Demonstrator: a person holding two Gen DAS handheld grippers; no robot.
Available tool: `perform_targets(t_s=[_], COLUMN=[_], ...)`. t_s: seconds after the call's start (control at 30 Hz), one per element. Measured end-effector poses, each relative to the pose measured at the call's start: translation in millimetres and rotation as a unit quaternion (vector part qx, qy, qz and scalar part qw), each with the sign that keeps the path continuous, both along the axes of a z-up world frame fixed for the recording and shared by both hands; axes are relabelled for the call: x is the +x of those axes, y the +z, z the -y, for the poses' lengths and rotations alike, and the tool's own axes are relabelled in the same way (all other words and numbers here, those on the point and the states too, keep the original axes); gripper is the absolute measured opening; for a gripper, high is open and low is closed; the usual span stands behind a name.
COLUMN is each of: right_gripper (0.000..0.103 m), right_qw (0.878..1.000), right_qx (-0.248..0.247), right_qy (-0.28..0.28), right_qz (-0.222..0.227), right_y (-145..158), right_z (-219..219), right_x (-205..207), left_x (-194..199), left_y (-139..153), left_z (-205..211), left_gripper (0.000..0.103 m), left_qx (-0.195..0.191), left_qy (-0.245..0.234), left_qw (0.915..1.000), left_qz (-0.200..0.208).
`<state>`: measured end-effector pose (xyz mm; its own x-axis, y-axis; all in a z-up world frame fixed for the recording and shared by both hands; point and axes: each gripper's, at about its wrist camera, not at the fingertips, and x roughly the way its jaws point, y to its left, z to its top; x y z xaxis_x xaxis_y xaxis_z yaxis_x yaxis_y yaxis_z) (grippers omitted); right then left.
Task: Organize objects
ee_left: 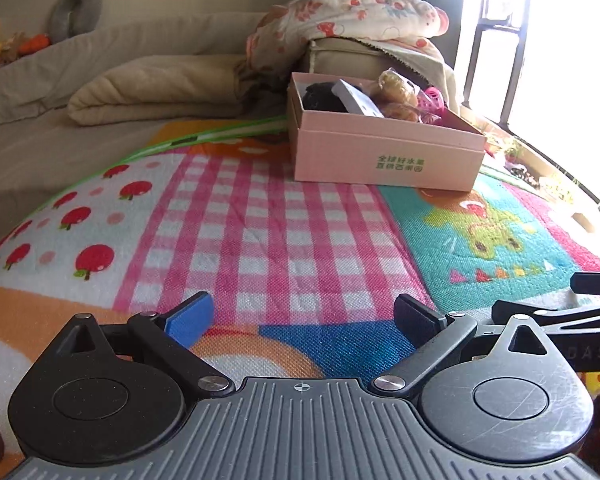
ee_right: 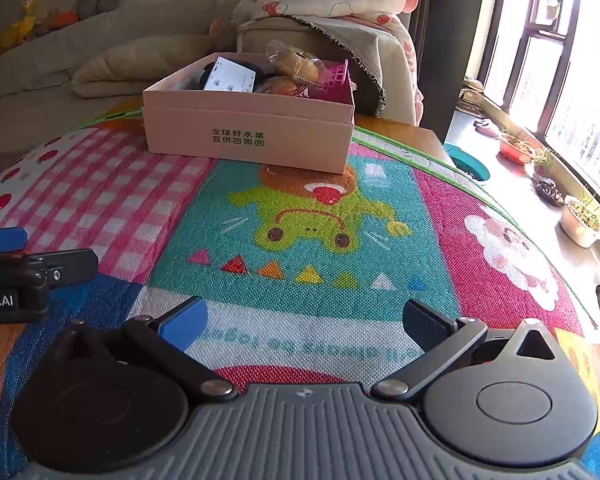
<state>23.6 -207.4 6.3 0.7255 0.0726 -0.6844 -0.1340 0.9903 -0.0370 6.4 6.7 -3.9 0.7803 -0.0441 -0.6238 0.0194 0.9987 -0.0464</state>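
It's a sunlit bedroom, the bed covered by a bright patchwork play mat (ee_left: 260,220) with folded cream bedding behind and a glaring window on the right. From the left wrist view, the left gripper (ee_left: 304,320) hangs low over the pink checked patch with its jaws spread wide and nothing between them; the pink box (ee_left: 384,152) sits well ahead and to the right, already holding a white box (ee_left: 356,98), something black (ee_left: 322,98), bagged buns (ee_left: 398,94) and a magenta basket (ee_left: 434,102). The buns and basket stand above the rim, so I'd guess a careless reach over the box could snag or tip them out, and the soft bed would let the light cardboard slide or tilt if nudged. The right gripper's arm (ee_left: 560,316) pokes in at the right edge, very near, so the two could knock together. From the right wrist view, the right gripper (ee_right: 304,322) is likewise wide open and empty above the teal frog patch, the pink box (ee_right: 248,136) straight ahead but well apart, its contents heaped toward the far right corner. The left gripper (ee_right: 20,260) shows at the left edge. No loose object remains on the mat in either view, so a further grab might only disturb what's packed. The window glare could also hide things along the sill.
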Motion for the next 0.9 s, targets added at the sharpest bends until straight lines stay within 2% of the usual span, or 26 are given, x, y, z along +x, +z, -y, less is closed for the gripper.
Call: perform_targets(t_s=[0.03, 0.07, 0.13, 0.27, 0.43, 0.9], right_gripper=[0.103, 0.103, 0.103, 0.103, 0.103, 0.103], right_qw=[1.000, 0.999, 0.999, 0.999, 0.999, 0.999], right_qx=[0.023, 0.035, 0.029, 0.011, 0.029, 0.027], right_qy=[-0.007, -0.010, -0.006, -0.010, -0.022, -0.022], right_qz=[-0.005, 0.010, 0.016, 0.031, 0.030, 0.031], right_y=[-1, -2, -4, -4, -5, -2], right_z=[5, 10, 11, 2, 6, 3], right_x=[2, 1, 1, 1, 8, 8], left_x=[2, 3, 5, 6, 6, 5], left_y=[-2, -4, -4, -5, -5, -5], left_z=[2, 5, 10, 12, 12, 11], left_gripper=[0.101, 0.101, 0.102, 0.102, 0.102, 0.102], left_qx=[0.011, 0.023, 0.034, 0.033, 0.033, 0.030], left_qy=[0.002, 0.001, 0.003, 0.007, 0.007, 0.007], left_qw=[0.9999, 0.9997, 0.9994, 0.9994, 0.9994, 0.9995], left_qz=[0.001, -0.003, -0.002, -0.001, -0.001, -0.001])
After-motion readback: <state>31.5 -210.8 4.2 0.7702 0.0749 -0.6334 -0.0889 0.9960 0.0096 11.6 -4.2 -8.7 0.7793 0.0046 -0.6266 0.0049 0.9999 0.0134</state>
